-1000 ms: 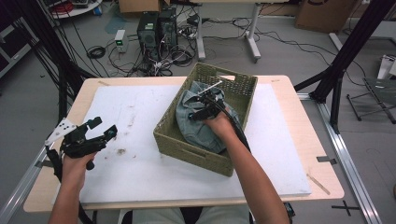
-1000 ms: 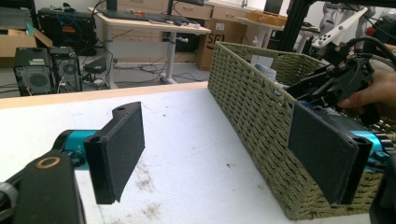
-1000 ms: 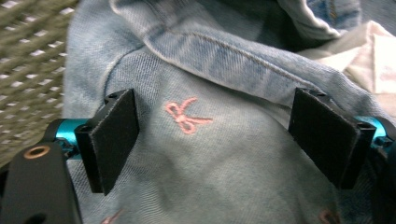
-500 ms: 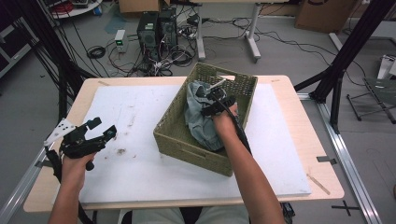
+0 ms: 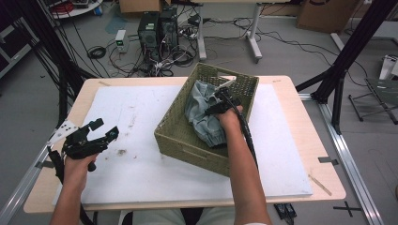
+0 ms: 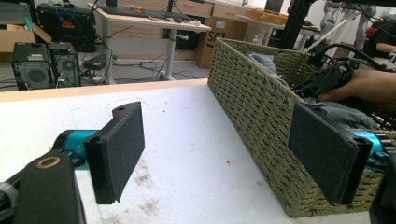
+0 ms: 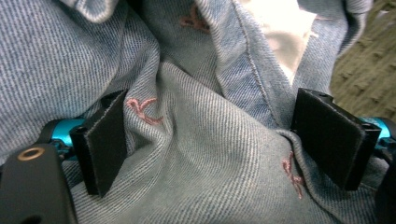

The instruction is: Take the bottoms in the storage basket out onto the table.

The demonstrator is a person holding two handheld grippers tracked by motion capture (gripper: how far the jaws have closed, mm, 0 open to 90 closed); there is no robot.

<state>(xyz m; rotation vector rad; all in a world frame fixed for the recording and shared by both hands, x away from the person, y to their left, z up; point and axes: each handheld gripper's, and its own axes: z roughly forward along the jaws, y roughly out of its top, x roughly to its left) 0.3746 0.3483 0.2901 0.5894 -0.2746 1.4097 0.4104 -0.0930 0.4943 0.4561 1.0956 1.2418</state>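
Observation:
A woven olive basket (image 5: 187,140) sits on the white mat, holding a crumpled light-blue denim garment (image 5: 199,110). My right gripper (image 5: 220,101) is down inside the basket, pressed into the denim. Seen in the right gripper view, its jaws stand wide apart with a fold of denim (image 7: 201,154), stitched with small pink marks, bulging between them; my right gripper (image 7: 224,135) is open. My left gripper (image 5: 105,129) hovers open over the mat's left side, well clear of the basket. The left gripper view has the basket wall (image 6: 252,102) just beyond my left gripper (image 6: 219,140).
The white mat (image 5: 141,112) covers most of the wooden table (image 5: 324,140) and has small dirt smudges (image 5: 121,152) near the left hand. Computer towers (image 5: 157,28) and cables lie on the floor beyond the far edge. Black frame posts (image 5: 347,51) stand at the right.
My right gripper has moved toward the basket's far end, onto the denim, and the garment has bunched up higher there. The left gripper has stayed put.

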